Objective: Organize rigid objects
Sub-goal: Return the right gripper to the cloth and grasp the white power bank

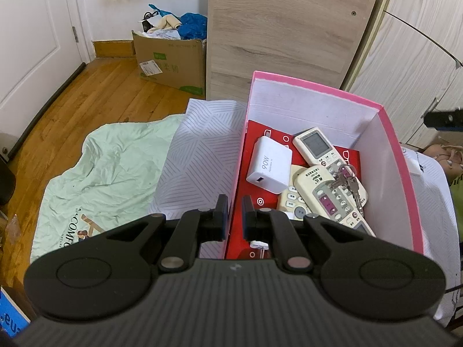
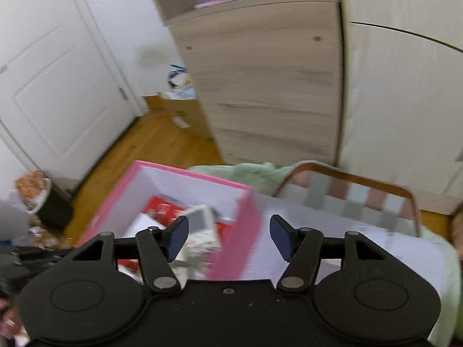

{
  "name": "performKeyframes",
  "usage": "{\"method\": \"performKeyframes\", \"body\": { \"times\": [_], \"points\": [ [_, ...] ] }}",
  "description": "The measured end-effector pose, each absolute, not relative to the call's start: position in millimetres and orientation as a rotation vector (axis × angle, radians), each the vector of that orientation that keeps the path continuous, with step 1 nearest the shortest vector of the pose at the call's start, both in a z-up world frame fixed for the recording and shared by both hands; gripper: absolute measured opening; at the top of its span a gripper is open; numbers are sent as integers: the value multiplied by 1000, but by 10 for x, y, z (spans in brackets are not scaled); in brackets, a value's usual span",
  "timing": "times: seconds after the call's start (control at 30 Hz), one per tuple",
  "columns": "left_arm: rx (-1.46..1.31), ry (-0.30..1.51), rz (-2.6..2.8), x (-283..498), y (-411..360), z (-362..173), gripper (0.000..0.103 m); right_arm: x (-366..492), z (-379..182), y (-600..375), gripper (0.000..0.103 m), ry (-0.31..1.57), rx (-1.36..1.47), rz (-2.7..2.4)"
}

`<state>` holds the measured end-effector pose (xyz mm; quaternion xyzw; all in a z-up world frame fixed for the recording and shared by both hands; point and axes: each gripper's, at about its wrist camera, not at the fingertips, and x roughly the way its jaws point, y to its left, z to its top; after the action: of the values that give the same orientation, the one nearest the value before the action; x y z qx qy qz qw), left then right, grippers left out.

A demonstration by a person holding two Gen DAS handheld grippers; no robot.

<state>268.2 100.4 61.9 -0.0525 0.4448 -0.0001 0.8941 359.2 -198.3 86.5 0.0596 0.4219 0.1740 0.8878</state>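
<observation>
With the left hand-held gripper (image 1: pixel 233 214) clamping the pink box (image 1: pixel 385 133) wall, the right hand-held gripper (image 2: pixel 228 238), wide and empty, should approach squarely.

Soft, even indoor light filled both views, with no hard shadows or glare. The left wrist view was sharp throughout. The right wrist view was smeared by motion blur, worst around the pink box (image 2: pixel 173 185) at centre. Fisheye distortion bent straight edges near the frame borders, and dark corners vignetted the right view.
</observation>
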Motion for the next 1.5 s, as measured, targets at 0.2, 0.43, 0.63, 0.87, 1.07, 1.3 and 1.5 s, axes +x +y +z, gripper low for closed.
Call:
{"method": "performKeyframes", "body": {
  "times": [0.2,0.43,0.63,0.87,1.07,1.3,1.5],
  "points": [
    [-107,925,-2,2686,1014,615,7,3764,510,-2401,68,940,85,286],
    [-89,924,-2,2701,994,606,7,3931,-12,-2735,68,922,73,265],
    [-91,924,-7,2704,984,599,7,4121,-437,-3052,69,874,179,194],
    [-90,925,-12,2703,985,594,7,4177,-544,-3120,69,839,165,211],
    [-91,925,-14,2706,983,597,7,4059,-514,-3077,69,910,124,380],
    [-105,932,-18,2714,1004,585,7,3872,-461,-2941,68,1030,99,606],
    [-93,931,-12,2705,1000,579,7,3883,-509,-2652,69,917,-31,495]
  ]
}}
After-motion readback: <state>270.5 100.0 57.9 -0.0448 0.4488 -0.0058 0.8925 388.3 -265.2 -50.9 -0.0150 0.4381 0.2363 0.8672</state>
